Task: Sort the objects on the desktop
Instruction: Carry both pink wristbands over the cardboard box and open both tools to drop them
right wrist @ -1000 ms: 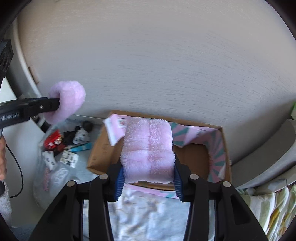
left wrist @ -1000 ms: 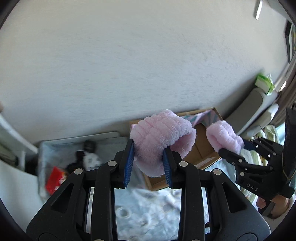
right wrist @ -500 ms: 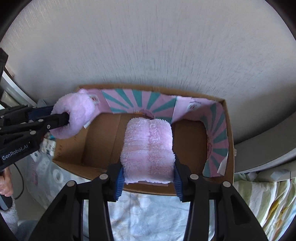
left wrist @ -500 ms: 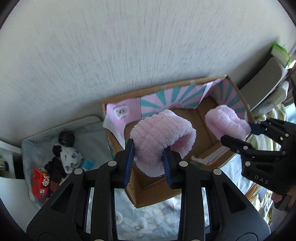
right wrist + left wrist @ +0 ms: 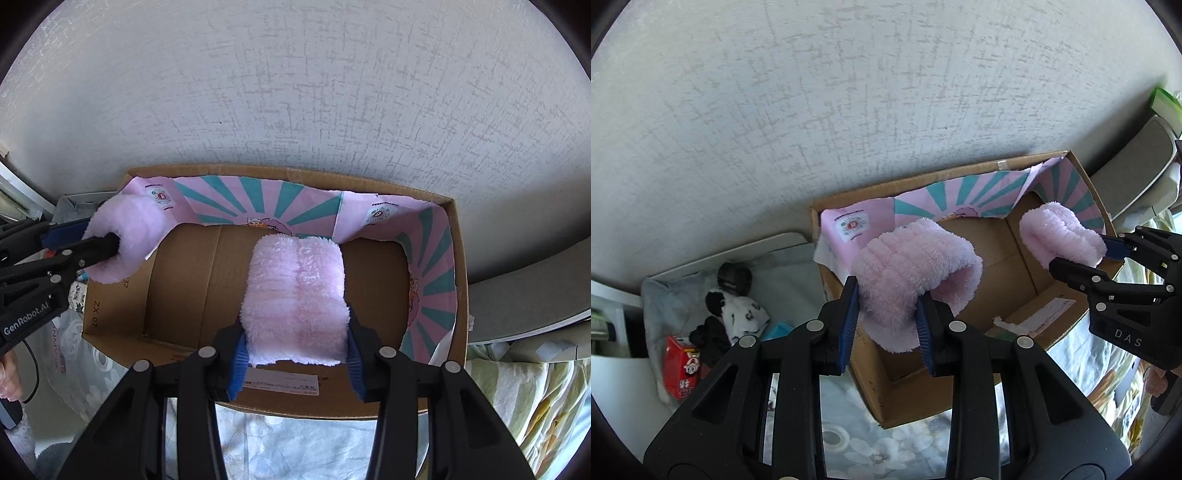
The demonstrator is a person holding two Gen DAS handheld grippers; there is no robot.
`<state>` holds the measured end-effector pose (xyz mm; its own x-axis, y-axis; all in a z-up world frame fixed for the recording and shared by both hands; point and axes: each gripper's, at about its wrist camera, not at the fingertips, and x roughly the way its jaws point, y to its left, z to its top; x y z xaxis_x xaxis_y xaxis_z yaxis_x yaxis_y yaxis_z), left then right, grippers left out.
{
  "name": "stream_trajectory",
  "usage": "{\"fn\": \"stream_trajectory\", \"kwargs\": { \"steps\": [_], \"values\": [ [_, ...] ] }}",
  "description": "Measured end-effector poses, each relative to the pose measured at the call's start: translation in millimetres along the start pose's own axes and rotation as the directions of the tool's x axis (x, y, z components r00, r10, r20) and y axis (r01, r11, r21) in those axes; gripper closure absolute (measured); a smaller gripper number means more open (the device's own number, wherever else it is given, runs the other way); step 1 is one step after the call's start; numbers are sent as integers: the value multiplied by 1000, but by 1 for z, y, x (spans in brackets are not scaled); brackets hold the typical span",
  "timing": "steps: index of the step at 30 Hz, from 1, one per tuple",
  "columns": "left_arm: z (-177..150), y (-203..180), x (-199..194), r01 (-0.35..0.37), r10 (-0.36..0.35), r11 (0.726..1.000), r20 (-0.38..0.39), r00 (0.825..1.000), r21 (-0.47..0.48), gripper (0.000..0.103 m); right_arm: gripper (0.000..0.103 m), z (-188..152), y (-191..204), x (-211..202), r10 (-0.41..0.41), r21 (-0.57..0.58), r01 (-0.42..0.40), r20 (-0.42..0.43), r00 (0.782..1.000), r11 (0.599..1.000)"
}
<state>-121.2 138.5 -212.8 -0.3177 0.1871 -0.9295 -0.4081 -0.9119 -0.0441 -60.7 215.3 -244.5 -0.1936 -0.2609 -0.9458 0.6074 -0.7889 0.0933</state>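
An open cardboard box (image 5: 458, 280) with a pink and teal striped liner stands against the wall; it also shows in the left wrist view (image 5: 875, 384). My left gripper (image 5: 886, 325) is shut on a pink fluffy slipper (image 5: 916, 273), held above the box's left end; this slipper also shows in the right wrist view (image 5: 129, 236). My right gripper (image 5: 295, 354) is shut on a second pink fluffy slipper (image 5: 295, 295), held over the middle of the box; it also shows in the left wrist view (image 5: 1060, 236).
Left of the box a grey tray (image 5: 665, 291) holds a red carton (image 5: 681, 369), a black and white plush (image 5: 735, 310) and a dark round object (image 5: 733, 275). A floral cloth (image 5: 857, 443) covers the surface. Grey cushions (image 5: 1134, 177) lie at the right.
Both grippers with their slippers have moved closer to the box and lower over it. The box now fills more of both views.
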Motion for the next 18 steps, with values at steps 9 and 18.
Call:
{"fn": "stream_trajectory", "kwargs": {
  "steps": [9,18],
  "values": [
    [3,-3,-3,30,-30,999,-16,999,11,0,14,-3,-9,7,85,30,-83,-59,995,996],
    [5,-12,-28,50,-56,997,86,995,66,0,0,-12,-6,-10,142,84,-139,-35,989,987]
  ]
}}
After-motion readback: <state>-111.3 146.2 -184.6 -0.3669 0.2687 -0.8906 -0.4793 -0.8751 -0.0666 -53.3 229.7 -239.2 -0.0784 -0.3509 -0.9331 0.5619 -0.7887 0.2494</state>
